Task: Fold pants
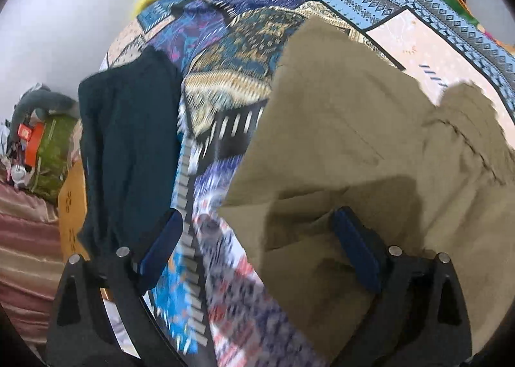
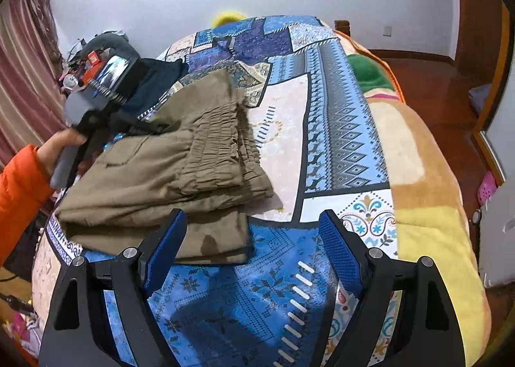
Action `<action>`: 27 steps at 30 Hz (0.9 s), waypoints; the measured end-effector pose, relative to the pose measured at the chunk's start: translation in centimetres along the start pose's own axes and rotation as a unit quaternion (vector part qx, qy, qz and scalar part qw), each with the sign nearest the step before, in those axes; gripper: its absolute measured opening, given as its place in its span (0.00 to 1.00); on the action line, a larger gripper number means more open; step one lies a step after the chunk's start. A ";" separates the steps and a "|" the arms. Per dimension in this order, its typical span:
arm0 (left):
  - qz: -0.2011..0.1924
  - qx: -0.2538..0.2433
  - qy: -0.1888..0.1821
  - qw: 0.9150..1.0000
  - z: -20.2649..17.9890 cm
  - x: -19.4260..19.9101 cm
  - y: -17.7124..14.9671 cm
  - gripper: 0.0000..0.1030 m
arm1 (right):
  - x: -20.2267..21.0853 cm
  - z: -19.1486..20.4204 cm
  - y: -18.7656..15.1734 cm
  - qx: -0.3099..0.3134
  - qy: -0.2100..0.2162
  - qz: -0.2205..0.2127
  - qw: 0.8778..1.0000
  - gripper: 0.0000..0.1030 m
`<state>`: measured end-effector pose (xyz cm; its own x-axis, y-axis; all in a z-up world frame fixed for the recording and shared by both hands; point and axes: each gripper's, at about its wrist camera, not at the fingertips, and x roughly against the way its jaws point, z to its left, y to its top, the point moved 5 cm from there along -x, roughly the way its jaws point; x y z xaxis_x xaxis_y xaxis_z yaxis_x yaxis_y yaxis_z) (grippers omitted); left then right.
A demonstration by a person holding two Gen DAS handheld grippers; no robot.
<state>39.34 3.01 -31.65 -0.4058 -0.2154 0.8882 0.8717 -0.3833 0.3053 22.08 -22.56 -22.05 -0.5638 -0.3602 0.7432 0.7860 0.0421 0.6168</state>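
The khaki pants (image 2: pixel 180 170) lie folded into a thick stack on the patchwork bedspread (image 2: pixel 338 128), elastic waistband on top. My left gripper (image 1: pixel 257 238) hovers jaws wide over the stack's left edge, nothing pinched; the right gripper (image 2: pixel 254 251) is open too, just off the near corner. I'd judge the fold nearly finished: I should press the layers flat and square the edges. A dark garment (image 1: pixel 128 128) lies beside the pants. Beyond are a white wall and wood floor.
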 end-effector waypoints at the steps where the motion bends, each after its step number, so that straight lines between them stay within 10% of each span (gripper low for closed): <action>1: 0.001 0.005 -0.002 1.000 0.4 0.4 -0.6 0.94 | 0.3 0.1 0.2 0.001 0.001 -0.005 1.000 0.79; 15: -0.032 0.097 -0.072 0.992 3.0 7.9 -12.3 0.94 | -2.6 3.2 0.8 0.017 0.056 0.013 0.998 0.78; 21: -0.046 0.154 -0.119 0.980 3.7 8.1 -14.0 0.94 | -5.9 2.6 0.7 0.009 0.066 0.045 0.997 0.44; 27: -0.059 0.191 -0.141 0.970 5.4 8.4 -13.5 0.84 | -6.7 2.2 0.5 0.059 0.038 0.055 0.996 0.38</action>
<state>25.60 11.21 -26.44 -0.4646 0.0840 0.8815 0.8838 -0.0183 0.4675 25.73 -18.04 -26.15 -0.4515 -0.4161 0.7893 0.8043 0.1932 0.5620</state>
